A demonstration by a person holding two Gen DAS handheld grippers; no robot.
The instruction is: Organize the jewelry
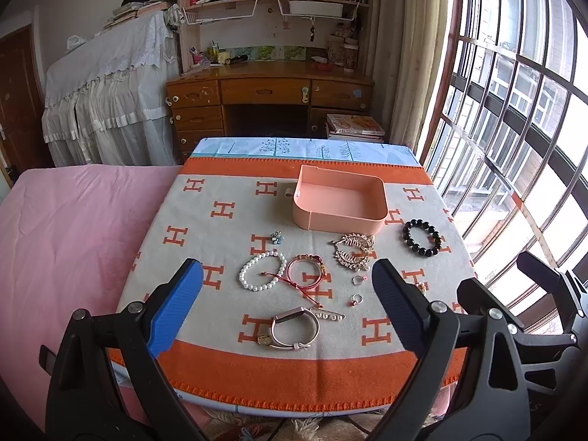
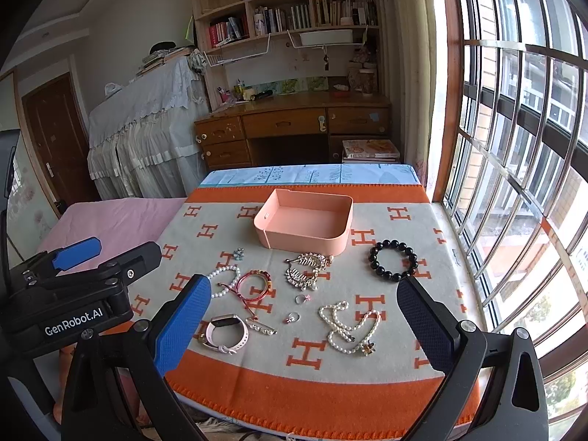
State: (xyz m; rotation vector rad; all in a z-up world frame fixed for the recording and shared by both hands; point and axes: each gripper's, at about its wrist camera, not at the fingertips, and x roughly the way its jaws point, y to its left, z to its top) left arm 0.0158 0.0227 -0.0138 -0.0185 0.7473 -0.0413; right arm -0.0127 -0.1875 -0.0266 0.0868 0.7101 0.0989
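Note:
An empty pink tray (image 1: 340, 217) (image 2: 305, 237) stands at the back of the cloth-covered table. Jewelry lies loose in front of it: a black bead bracelet (image 1: 422, 237) (image 2: 392, 260), gold rhinestone pieces (image 1: 353, 251) (image 2: 305, 270), a white pearl bracelet (image 1: 261, 271), a red bracelet (image 1: 307, 270) (image 2: 253, 284), two rings (image 1: 358, 279) (image 2: 301, 298), a pink watch (image 1: 294, 327) (image 2: 226, 330), a pearl necklace (image 2: 349, 327). My left gripper (image 1: 286, 305) is open above the near edge. My right gripper (image 2: 305, 325) is open and empty, beside it on the right.
An orange and grey blanket (image 1: 228, 242) covers the table. A pink bed (image 1: 70, 228) lies left. A barred window (image 1: 514, 128) is right. A wooden desk (image 1: 268, 92) with shelves stands behind. A small flower clip (image 1: 276, 237) and a pin (image 1: 327, 314) lie among the jewelry.

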